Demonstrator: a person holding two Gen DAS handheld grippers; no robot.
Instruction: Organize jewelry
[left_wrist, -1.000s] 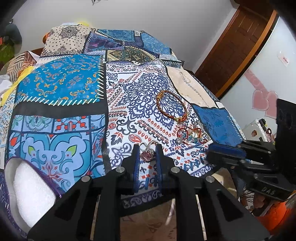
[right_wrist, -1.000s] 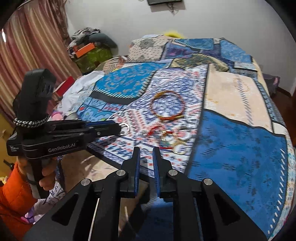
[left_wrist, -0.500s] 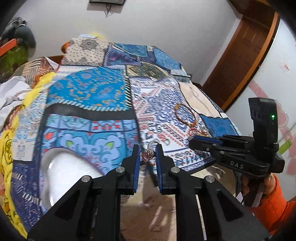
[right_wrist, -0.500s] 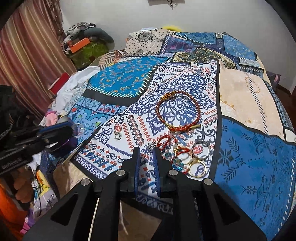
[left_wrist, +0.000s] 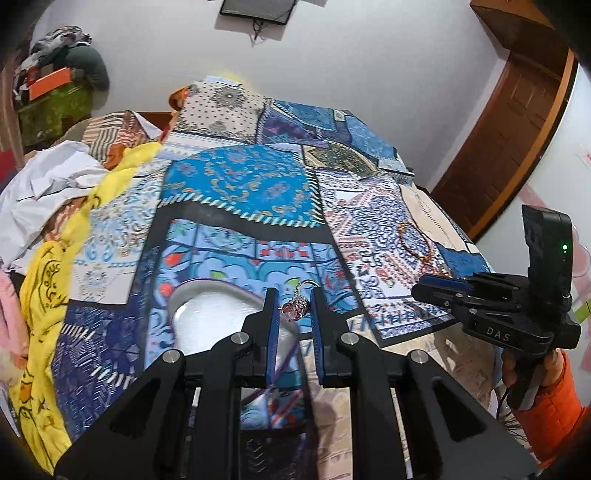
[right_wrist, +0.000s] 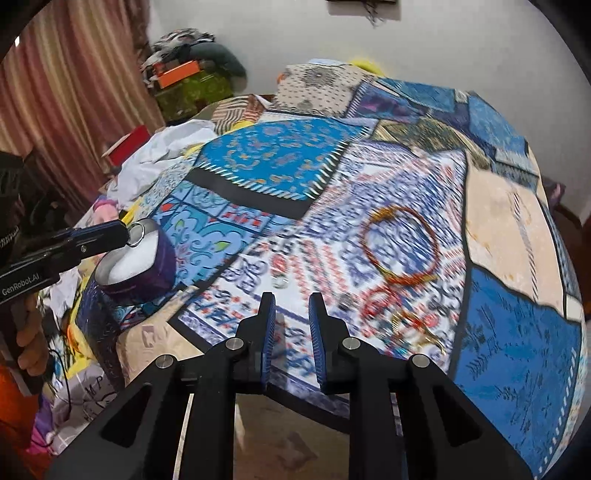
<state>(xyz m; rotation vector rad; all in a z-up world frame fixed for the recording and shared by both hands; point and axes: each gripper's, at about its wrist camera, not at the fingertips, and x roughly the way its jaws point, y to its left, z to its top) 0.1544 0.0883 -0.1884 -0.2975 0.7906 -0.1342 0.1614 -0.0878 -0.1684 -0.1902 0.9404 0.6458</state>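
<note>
Shiny metal ring (left_wrist: 300, 301), matt cloth bedspread (left_wrist: 236, 184)

**Ring at the box, everything else loose on the quilt**

The ring (left_wrist: 295, 304) has a silver band and a pinkish sparkly stone, and it's pinched up off the cloth right at the rim of the round purple jewelry box (right_wrist: 155, 266), which is open with white foam padding inside. Over on the white-and-blue patch there's a big red and gold beaded bracelet (right_wrist: 400, 245) lying flat, with a blurry heap of smaller red and gold bangles (right_wrist: 402, 317) just beside it
</note>
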